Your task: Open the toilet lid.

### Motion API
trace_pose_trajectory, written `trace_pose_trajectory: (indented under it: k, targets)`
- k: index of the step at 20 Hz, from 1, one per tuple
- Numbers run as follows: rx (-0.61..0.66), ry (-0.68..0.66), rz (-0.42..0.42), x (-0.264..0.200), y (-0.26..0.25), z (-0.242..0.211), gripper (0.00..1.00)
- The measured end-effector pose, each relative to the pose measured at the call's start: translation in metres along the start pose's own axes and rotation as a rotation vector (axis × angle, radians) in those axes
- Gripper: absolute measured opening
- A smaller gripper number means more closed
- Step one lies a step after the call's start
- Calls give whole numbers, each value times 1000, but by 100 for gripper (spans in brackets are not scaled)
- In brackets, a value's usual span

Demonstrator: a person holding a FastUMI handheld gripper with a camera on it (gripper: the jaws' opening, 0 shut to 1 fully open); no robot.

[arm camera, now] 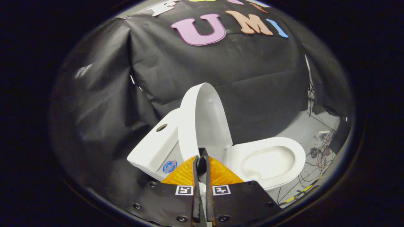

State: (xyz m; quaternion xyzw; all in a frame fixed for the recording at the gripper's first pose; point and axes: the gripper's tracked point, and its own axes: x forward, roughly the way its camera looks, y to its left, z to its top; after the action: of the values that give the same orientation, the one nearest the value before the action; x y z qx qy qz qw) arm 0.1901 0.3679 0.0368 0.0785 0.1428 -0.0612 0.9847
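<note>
Nearly closed on nothing, the tongs [202, 157] have their tips together just below the toilet lid [208, 119], which stands upright straight ahead, tank [156, 146] behind it, open bowl [268, 162] ahead and right.

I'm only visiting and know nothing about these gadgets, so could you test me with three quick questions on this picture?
1. True or false: the toilet lid is raised.
2. The gripper fingers are: A) spread wide B) nearly closed.
3. What stands behind the lid?

Key: 1 true, it stands upright above the open bowl. 2 B, the tips sit close together at the lid's lower edge; whether they pinch it is unclear. 3 The tank.
</note>
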Motion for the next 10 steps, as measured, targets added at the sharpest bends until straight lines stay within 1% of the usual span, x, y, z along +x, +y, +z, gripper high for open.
trace_pose_trajectory:
  k: [2,8,9,10]
  targets:
    - [-35,-20,0,3,10,0,8]
    - [-86,-94,-19,16,38,-3,8]
    - [-102,-104,2,16,47,-3,8]
    - [-116,-95,-5,24,51,-9,15]
